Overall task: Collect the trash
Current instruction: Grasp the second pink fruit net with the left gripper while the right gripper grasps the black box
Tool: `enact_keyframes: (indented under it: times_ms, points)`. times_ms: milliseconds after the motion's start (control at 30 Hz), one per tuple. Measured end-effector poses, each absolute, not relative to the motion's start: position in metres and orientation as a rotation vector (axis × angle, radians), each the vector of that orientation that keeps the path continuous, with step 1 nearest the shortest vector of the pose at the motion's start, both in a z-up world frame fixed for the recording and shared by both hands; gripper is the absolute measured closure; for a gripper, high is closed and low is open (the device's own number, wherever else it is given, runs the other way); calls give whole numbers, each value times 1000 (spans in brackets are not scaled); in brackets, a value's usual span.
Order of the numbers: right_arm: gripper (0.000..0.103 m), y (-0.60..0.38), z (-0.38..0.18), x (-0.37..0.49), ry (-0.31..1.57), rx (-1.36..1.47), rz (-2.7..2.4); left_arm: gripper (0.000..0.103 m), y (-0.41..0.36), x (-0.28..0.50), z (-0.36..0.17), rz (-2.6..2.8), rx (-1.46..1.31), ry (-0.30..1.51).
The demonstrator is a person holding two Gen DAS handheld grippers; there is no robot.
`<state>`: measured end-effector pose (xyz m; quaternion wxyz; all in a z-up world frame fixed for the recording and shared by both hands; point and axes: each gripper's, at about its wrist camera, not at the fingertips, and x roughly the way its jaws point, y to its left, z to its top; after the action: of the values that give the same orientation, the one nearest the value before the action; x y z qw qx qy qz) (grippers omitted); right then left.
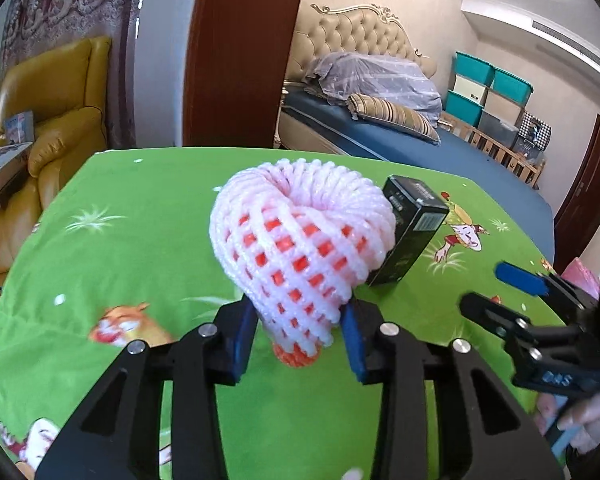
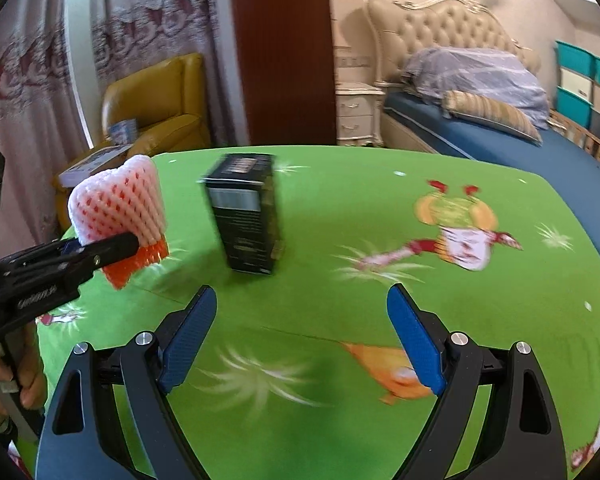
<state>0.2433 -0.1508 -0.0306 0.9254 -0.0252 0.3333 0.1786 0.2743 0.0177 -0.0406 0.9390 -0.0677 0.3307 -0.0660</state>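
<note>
My left gripper (image 1: 300, 320) is shut on a white foam fruit net (image 1: 300, 240) with orange inside and holds it above the green tablecloth (image 1: 132, 240). In the right wrist view the net (image 2: 118, 204) is at the left, clamped by the left gripper (image 2: 100, 246). A black carton (image 1: 412, 232) stands on the table just right of the net; it also shows in the right wrist view (image 2: 246, 216). My right gripper (image 2: 300, 320) is open and empty, in front of the carton; it also shows at the right of the left wrist view (image 1: 496, 288).
A yellow armchair (image 1: 56, 100) with boxes stands left of the table. A bed (image 1: 440, 148) with a pillow lies behind it, storage boxes (image 1: 492, 88) at the far right. A brown door panel (image 2: 280, 52) stands at the back.
</note>
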Motion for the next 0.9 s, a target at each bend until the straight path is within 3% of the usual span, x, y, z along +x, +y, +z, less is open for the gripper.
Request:
enact_keyframes:
  times_ms: [433, 600, 667, 900]
  points:
    - [21, -96, -28, 276, 676, -79, 344, 66, 58, 240, -46, -81, -171, 681]
    - [42, -93, -29, 278, 692, -86, 338, 66, 55, 238, -47, -84, -158, 685]
    - [63, -93, -29, 276, 689, -87, 337, 66, 54, 238, -48, -85, -156, 687]
    - [64, -98, -24, 260, 659, -97, 392, 66, 49, 232, -46, -63, -131, 669]
